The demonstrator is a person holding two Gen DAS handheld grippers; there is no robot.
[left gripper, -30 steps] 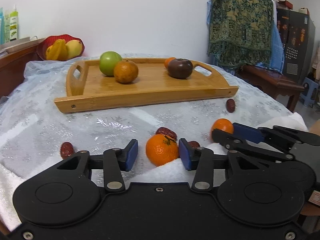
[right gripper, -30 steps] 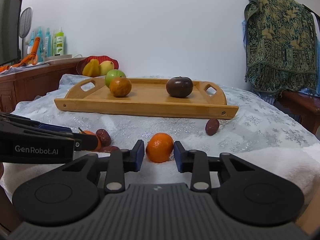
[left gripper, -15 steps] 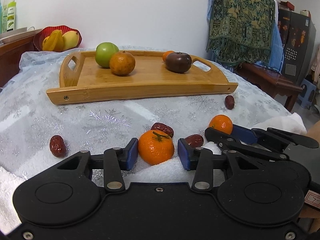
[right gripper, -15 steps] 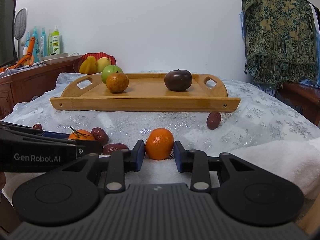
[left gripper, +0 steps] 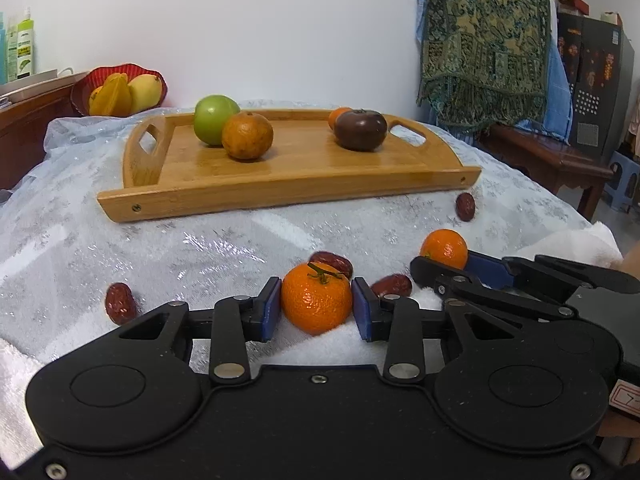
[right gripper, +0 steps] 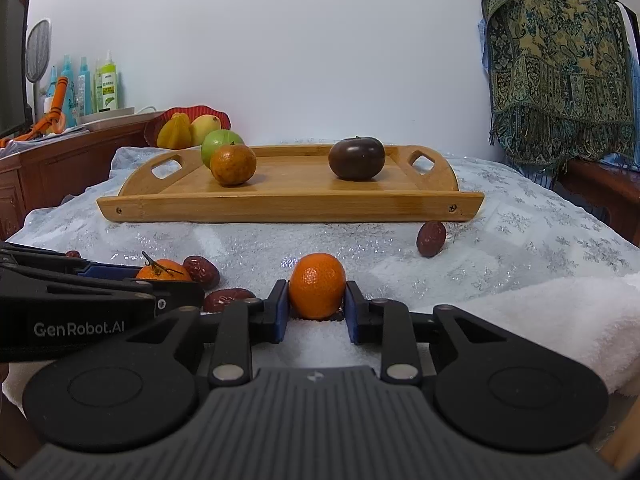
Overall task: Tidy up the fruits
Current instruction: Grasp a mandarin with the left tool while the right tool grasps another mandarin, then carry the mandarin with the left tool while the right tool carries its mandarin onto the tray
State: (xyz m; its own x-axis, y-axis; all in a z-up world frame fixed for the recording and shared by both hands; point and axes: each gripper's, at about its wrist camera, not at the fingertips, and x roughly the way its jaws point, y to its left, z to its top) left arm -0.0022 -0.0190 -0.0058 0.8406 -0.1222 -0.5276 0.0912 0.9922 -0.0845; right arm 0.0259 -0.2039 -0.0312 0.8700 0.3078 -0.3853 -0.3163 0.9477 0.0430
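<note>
A stemmed tangerine (left gripper: 316, 308) lies on the white towel between the blue pads of my left gripper (left gripper: 316, 292). Its jaws are closing and both pads touch the fruit. My right gripper (right gripper: 317, 294) is closing likewise on a second tangerine (right gripper: 317, 282), pads against its sides. Each gripper also shows side-on in the other view. Beyond stands a wooden tray (left gripper: 280, 194) holding a green apple (left gripper: 212, 118), a brownish orange (left gripper: 247, 136), a dark round fruit (left gripper: 360, 130) and a small orange (left gripper: 338, 117) half hidden behind it.
Red dates lie loose on the glittery cloth: one at the left (left gripper: 120, 303), two near the tangerines (left gripper: 392, 285), one by the tray's right corner (left gripper: 465, 206). A red bowl of yellow fruit (left gripper: 120, 90) sits back left. A patterned cloth (left gripper: 480, 48) hangs right.
Both grippers' jaws have narrowed from standing apart from their tangerines to touching them. Both views have edged slightly closer to the fruit.
</note>
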